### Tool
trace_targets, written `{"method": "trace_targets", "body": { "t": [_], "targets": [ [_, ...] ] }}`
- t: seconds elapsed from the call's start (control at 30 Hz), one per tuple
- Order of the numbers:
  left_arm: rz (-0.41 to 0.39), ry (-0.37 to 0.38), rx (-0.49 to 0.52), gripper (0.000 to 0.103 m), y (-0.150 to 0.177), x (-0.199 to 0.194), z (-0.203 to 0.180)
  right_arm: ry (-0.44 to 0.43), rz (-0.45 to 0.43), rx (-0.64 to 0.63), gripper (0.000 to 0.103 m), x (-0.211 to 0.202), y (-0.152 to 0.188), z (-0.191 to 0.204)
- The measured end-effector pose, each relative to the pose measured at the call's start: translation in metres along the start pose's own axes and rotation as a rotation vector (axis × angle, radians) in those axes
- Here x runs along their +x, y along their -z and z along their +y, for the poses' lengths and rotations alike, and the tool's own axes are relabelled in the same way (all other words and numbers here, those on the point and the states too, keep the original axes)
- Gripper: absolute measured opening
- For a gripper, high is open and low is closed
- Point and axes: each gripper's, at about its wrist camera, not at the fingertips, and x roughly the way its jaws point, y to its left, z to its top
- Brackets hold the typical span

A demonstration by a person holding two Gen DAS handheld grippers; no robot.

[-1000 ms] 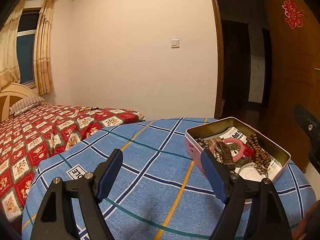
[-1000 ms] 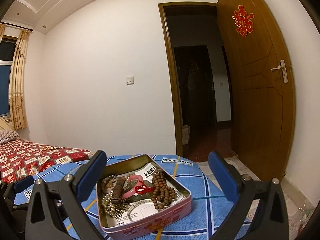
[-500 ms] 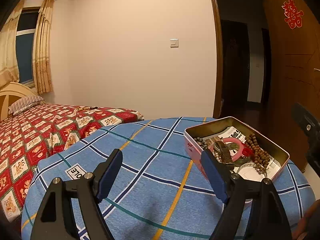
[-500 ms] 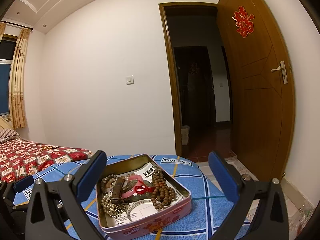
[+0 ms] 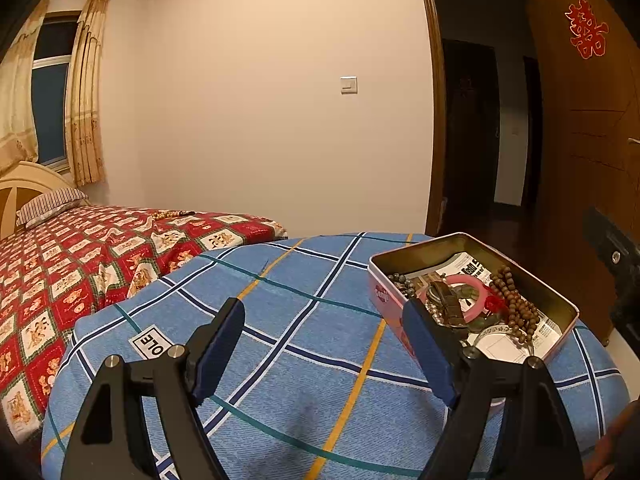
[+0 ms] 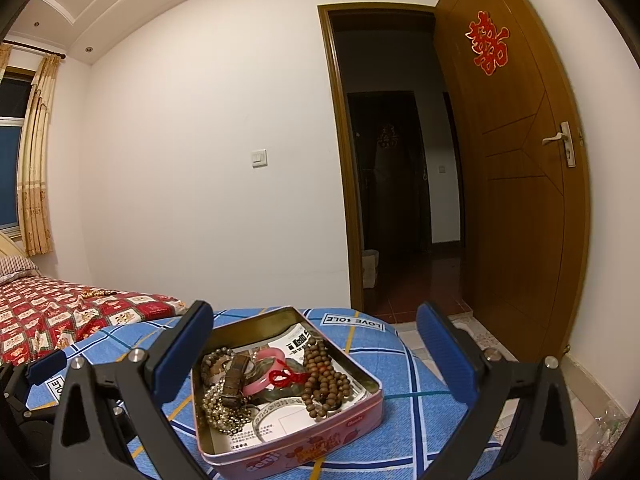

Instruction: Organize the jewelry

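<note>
Hovered wide open and empty: right gripper [image 6: 316, 350] directly over pink tin [image 6: 288, 444] heaped with jewelry [image 6: 276, 376], left gripper [image 5: 324, 344] above blue plaid cloth [image 5: 304, 280], tin just beside its right finger.

One open pink metal tin [image 6: 288, 446] holding one pink plastic bangle [image 6: 262, 380], one brown wooden bead string [image 6: 326, 380], one red knotted cord [image 6: 285, 378], one pale pearl-bead strand [image 6: 219, 404]; two blue-padded hand-held grippers, left [image 5: 322, 350] and right [image 6: 314, 354].

Each hand-held gripper [image 5: 322, 344] [image 6: 316, 344] has black triangular-cutout arms, silver screws and ribbed blue finger pads [image 6: 182, 346].
</note>
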Motion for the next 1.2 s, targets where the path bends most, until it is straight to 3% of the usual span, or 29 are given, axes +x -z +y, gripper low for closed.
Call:
{"method": "trace_targets", "body": {
  "t": [1.2],
  "targets": [
    [-0.01,0.025,-0.019,0.082,0.0007,-0.001,0.0002,0.001,0.0,0.002,0.103,0.0008,0.0,-0.0009]
  ]
}}
